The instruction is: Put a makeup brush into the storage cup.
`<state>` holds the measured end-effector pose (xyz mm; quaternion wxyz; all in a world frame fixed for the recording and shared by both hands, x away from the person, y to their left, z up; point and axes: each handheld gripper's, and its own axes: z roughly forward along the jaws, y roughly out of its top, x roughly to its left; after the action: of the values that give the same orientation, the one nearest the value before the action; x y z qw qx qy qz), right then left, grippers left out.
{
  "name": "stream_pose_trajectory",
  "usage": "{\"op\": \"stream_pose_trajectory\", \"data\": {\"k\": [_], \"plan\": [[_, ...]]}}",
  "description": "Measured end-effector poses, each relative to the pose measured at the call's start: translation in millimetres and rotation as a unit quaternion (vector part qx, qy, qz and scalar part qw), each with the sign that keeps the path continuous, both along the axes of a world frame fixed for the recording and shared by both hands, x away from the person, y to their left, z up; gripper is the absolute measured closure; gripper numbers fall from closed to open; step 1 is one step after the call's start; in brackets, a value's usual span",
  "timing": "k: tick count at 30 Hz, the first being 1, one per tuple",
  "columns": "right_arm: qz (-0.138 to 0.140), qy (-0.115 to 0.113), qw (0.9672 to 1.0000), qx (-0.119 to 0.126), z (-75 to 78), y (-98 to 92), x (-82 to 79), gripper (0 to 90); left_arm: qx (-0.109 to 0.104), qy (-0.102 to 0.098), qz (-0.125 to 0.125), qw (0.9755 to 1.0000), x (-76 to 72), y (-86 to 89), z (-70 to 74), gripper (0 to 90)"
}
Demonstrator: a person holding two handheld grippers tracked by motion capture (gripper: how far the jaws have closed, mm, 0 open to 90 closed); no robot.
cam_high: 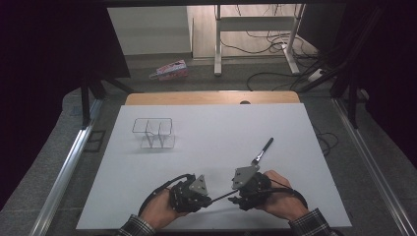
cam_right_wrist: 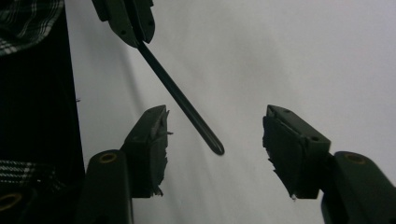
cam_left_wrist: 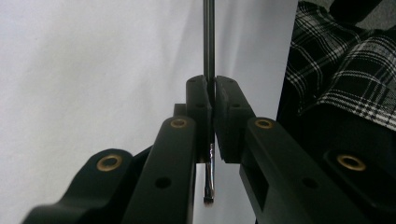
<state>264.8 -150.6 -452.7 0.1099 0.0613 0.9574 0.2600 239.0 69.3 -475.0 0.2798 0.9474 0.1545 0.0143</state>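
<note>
A thin black brush (cam_left_wrist: pixel 208 42) is clamped between the jaws of the left tool (cam_left_wrist: pixel 213 100), low and near on the counter (cam_high: pixel 216 128), left of centre. In the left gripper view its slim handle runs straight up from the jaws, while a metal ferrule and a small dark tip hang below them. In the high view the handle shows as a thin dark line (cam_high: pixel 222 197) reaching right from the left tool (cam_high: pixel 204 200) toward the right tool (cam_high: pixel 235 200).

The right gripper view shows the rounded end of the handle (cam_right_wrist: pixel 187 107) slanting down into the gap between the jaws of the right tool (cam_right_wrist: pixel 215 135), which stand wide apart and touch nothing. The left tool (cam_right_wrist: pixel 125 16) appears at the top of that view, closed on the brush.

Both hands sit at the near edge, the left hand (cam_high: pixel 160 209) and the right hand (cam_high: pixel 282 199) turned inward so the tools face each other, just apart. Plaid sleeves (cam_high: pixel 312 223) enter from below.

A second brush (cam_high: pixel 262 150) with a black handle lies on the counter just beyond the right tool, angled toward the far right. A clear holder (cam_high: pixel 153 132) with compartments stands far left, well apart from the hands.
</note>
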Motion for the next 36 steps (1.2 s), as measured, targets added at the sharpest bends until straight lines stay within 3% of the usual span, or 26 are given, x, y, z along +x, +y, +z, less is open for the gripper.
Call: {"op": "stream_pose_trajectory", "data": {"k": [8,12,15,18,19,21,25,30,34,36], "plan": [[0.034,0.015,0.9991,-0.019,-5.6,10.8,1.0,53.2,0.012,-0.006,-0.01,0.9999,-1.5,-4.4,0.2,85.5],[0.048,0.022,0.9981,-0.033,-8.4,12.7,0.7,65.0,0.014,-0.007,-0.013,0.9998,-2.8,-6.0,0.6,85.5],[0.06,0.039,0.9965,-0.043,-10.0,13.5,0.4,75.4,0.014,-0.007,-0.011,0.9998,-3.0,-5.8,-0.7,85.2],[0.077,0.073,0.993,-0.053,-12.0,14.3,-0.7,84.1,0.011,-0.017,0.004,0.9998,-0.1,-2.3,-0.8,82.1],[0.079,0.086,0.9918,-0.052,-12.1,14.9,-1.5,84.6,0.004,-0.018,0.01,0.9998,0.6,-0.5,-0.4,85.4],[0.071,0.086,0.992,-0.06,-12.2,15.7,-1.7,84.7,-0.005,-0.028,0.027,0.9992,1.7,2.9,-0.1,75.8],[0.05,0.089,0.9937,-0.047,-11.4,11.2,2.0,84.7,-0.013,-0.039,0.054,0.9977,3.4,8.6,2.1,53.5],[0.034,0.087,0.995,-0.034,-10.8,7.7,4.3,84.6,-0.018,-0.043,0.076,0.996,4.4,12.6,3.7,36.3],[0.012,0.077,0.9965,-0.029,-9.7,3.6,4.8,84.6,-0.026,-0.042,0.114,0.9922,6.3,21.6,4.2,22.9],[0.005,0.075,0.9968,-0.027,-9.7,1.6,5.7,84.6,-0.04,-0.04,0.143,0.9881,7.1,24.4,3.1,14.5]]}}
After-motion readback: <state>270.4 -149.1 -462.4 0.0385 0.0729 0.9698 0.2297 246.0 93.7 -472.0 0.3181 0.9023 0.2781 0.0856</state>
